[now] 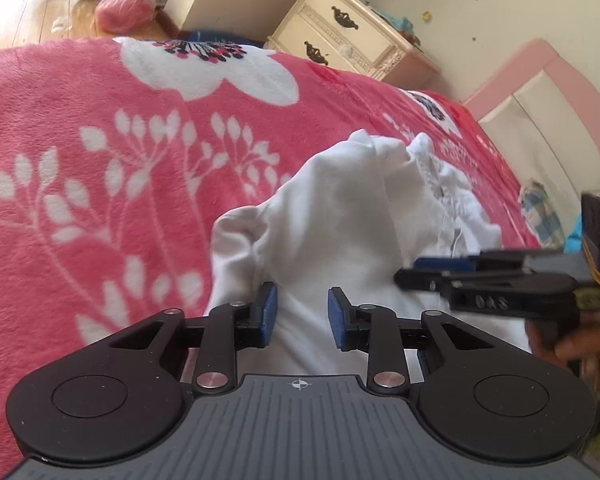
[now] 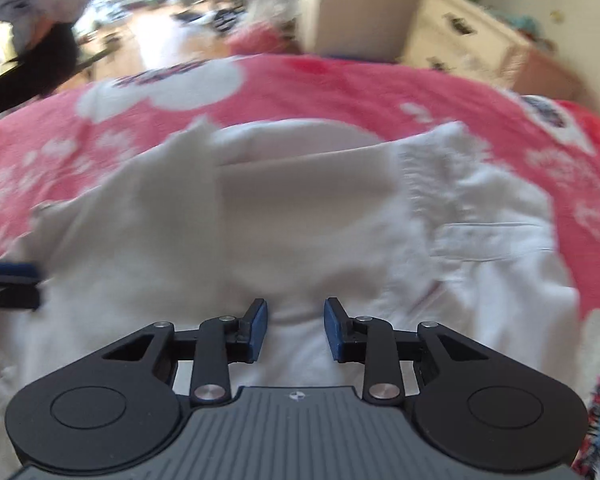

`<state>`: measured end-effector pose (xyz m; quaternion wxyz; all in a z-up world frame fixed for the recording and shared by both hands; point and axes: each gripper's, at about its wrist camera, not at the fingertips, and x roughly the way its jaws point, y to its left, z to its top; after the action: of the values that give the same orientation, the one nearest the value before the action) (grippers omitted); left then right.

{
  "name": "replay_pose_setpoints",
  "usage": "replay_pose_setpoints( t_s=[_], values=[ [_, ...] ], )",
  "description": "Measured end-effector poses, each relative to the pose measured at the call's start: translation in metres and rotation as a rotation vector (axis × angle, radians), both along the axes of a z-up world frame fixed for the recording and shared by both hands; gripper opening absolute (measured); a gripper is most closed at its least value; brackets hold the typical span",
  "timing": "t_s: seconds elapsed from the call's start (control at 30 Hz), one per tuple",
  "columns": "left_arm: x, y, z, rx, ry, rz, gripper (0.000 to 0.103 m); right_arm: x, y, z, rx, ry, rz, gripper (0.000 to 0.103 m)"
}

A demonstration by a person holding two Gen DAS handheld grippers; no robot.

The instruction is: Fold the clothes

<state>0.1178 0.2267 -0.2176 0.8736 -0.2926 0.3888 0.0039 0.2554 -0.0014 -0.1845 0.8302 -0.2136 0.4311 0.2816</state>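
While both tools (image 1: 302, 317) (image 2: 296, 330) gape — white garment (image 2: 300, 220) rumpled, pink blanket (image 1: 100, 140) around.

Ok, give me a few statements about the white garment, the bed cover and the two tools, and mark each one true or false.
1. The white garment lies on a pink floral blanket. True.
2. The left tool is shut on the garment. False: its fingers stand apart with nothing clamped between them.
3. The right tool is open above the white cloth. True.
4. The garment is already folded into a neat square. False: it is rumpled and spread out.
5. A cream nightstand stands beyond the bed. True.
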Motion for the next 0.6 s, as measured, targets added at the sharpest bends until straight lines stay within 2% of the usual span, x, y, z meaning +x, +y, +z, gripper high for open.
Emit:
replay_pose_setpoints(
  t_s=[0.07, 0.17, 0.2, 0.3, 0.43, 0.53, 0.6],
  values=[
    [-0.011, 0.002, 0.001, 0.026, -0.019, -0.007, 0.028, -0.001, -0.014, 0.012, 0.057, -0.007, -0.022, 0.034],
    [-0.023, 0.007, 0.011, 0.026, -0.034, -0.002, 0.029, -0.023, -0.033, 0.039, 0.176, 0.049, 0.082, 0.034],
    [-0.028, 0.008, 0.016, 0.013, -0.041, -0.006, 0.030, -0.033, -0.035, 0.043, 0.177, 0.059, 0.124, 0.034],
    [-0.030, -0.009, 0.020, -0.037, -0.021, -0.097, 0.030, -0.057, -0.036, 0.041, 0.126, 0.098, 0.216, 0.034],
    [-0.033, -0.033, 0.024, -0.105, 0.010, -0.224, 0.030, -0.067, -0.030, 0.025, 0.078, 0.154, 0.260, 0.034],
    [-0.022, -0.062, 0.013, -0.030, 0.079, -0.283, 0.030, -0.073, -0.027, 0.015, 0.053, 0.187, 0.279, 0.033],
    [-0.021, -0.066, 0.010, -0.021, 0.099, -0.267, 0.029, -0.076, -0.024, 0.007, 0.019, 0.190, 0.297, 0.025]
  ],
)
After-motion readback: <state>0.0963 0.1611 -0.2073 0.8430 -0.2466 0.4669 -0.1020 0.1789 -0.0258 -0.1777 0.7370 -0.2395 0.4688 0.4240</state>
